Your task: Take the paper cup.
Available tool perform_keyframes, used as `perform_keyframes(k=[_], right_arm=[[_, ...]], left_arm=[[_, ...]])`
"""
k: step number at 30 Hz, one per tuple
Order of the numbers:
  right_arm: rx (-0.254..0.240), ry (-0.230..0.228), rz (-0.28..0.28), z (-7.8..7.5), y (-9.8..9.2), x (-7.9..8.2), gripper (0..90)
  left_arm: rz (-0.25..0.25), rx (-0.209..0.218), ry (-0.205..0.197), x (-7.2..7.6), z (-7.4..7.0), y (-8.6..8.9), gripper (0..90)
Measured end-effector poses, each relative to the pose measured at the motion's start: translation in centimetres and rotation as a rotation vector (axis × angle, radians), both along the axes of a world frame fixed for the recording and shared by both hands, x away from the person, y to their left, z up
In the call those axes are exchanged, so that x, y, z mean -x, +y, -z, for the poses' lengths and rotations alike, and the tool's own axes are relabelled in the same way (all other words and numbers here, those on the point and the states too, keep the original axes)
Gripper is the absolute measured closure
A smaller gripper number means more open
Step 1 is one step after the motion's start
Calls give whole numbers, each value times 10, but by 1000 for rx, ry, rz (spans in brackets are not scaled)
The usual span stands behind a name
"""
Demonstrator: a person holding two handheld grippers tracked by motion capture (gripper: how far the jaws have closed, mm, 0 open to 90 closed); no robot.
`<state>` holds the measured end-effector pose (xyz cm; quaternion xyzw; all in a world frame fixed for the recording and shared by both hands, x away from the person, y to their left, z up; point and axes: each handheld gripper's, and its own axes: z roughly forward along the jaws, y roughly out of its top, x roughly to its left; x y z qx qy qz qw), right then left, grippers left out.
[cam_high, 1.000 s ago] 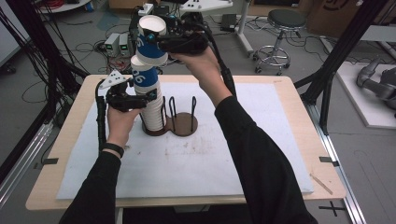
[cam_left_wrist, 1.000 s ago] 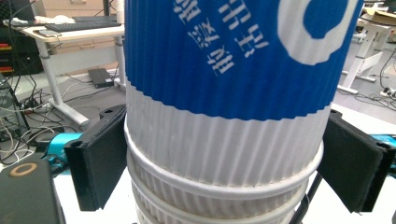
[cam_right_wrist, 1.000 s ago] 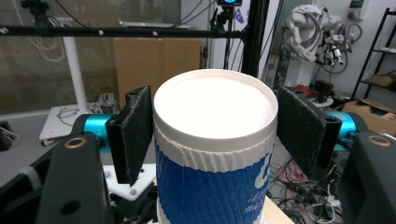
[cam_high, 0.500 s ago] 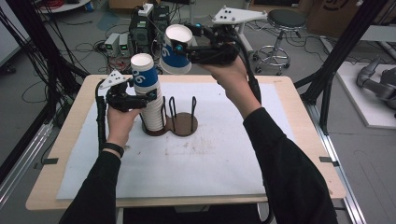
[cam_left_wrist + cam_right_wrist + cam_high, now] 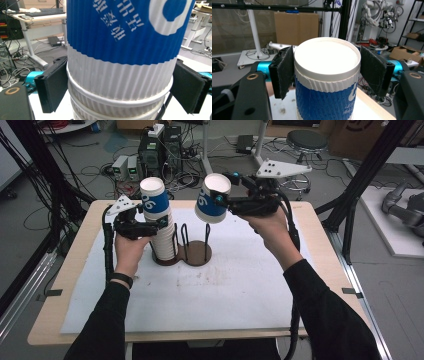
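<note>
The right gripper [image 5: 218,200] is clamped on an upside-down paper cup [image 5: 212,199], held in the air above the empty wire holder [image 5: 196,251]; seating it there looks next, calling for a level descent. The left gripper [image 5: 161,221] grips the stack of cups [image 5: 159,222], forearm low over the table [image 5: 310,227].

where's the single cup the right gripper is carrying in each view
high view: the single cup hangs upside down, top centre, above the empty wire holder.
right gripper view: centre, white base up, between the black pads.
left gripper view: I can't find it; the cup stack fills it.
shared landmark: the blue-and-white ribbed cup pattern.
</note>
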<state>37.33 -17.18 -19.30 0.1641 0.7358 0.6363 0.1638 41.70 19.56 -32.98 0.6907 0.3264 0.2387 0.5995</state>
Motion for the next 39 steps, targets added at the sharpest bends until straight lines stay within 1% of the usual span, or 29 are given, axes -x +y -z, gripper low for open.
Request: perform_keyframes(k=[1,2,4,5,6,7,9,10,12,14,15,16,17,18,19,21,22,23,24,26,29,30,31,33,34,35,36,38,39], right_arm=[[0,0,0,0,0,0,308],[8,3,6,5,-5,3,308],[8,4,8,7,-7,4,308],[9,8,9,9,-10,5,308],[10,11,14,15,-14,7,308],[10,11,14,15,-14,7,308],[10,20,19,20,-18,9,308],[7,15,25,25,-21,12,308],[7,20,29,31,-25,16,308],[20,27,34,39,-28,18,308],[20,27,34,39,-28,18,308],[23,31,38,46,-32,21,308],[23,31,38,46,-32,21,308],[28,29,43,50,-33,22,308],[36,33,47,56,-36,24,308],[41,36,54,63,-39,27,308],[41,36,54,63,-39,27,308],[51,47,57,69,-42,29,308],[53,47,62,73,-43,30,308],[50,53,64,80,-45,33,308],[61,60,68,90,-47,36,308],[61,60,68,90,-47,36,308],[65,63,66,93,-47,37,308],[76,66,69,102,-48,41,308],[76,66,69,102,-48,41,308],[76,70,68,105,-48,42,308],[79,71,72,112,-49,43,308],[82,80,78,119,-49,45,308],[82,80,78,119,-49,45,308]], left_arm=[[0,0,0,0,0,0,113],[-1,0,0,0,0,0,113],[-2,1,0,0,0,0,113],[-2,-1,-2,0,0,0,113],[-2,-3,-2,0,0,0,113],[-2,-4,-3,0,0,0,113],[-4,-2,-2,0,0,0,113],[-6,-2,-2,0,0,-1,113],[-6,-1,0,1,0,-1,113],[-7,-1,-1,0,0,-1,113],[-8,-1,-1,1,0,-2,113],[-7,-2,0,1,0,-1,113],[-7,-1,0,1,0,-1,113],[-6,-3,2,1,0,-1,112],[-6,-2,2,1,0,-1,113],[-7,-2,1,1,0,-1,113],[-7,-2,1,1,0,-1,113],[-8,-2,1,1,0,-1,113],[-9,-1,1,1,0,-1,112],[-9,-1,1,1,0,-1,113],[-9,0,1,1,0,-1,112],[-8,-1,1,0,0,-1,112],[-8,-1,1,0,0,-1,112],[-7,-1,1,0,0,-1,112],[-8,-1,1,0,0,-1,112],[-7,0,2,0,0,-1,112],[-9,1,1,0,0,-1,112],[-9,1,1,0,0,-1,112],[-9,0,1,0,0,-1,112]])
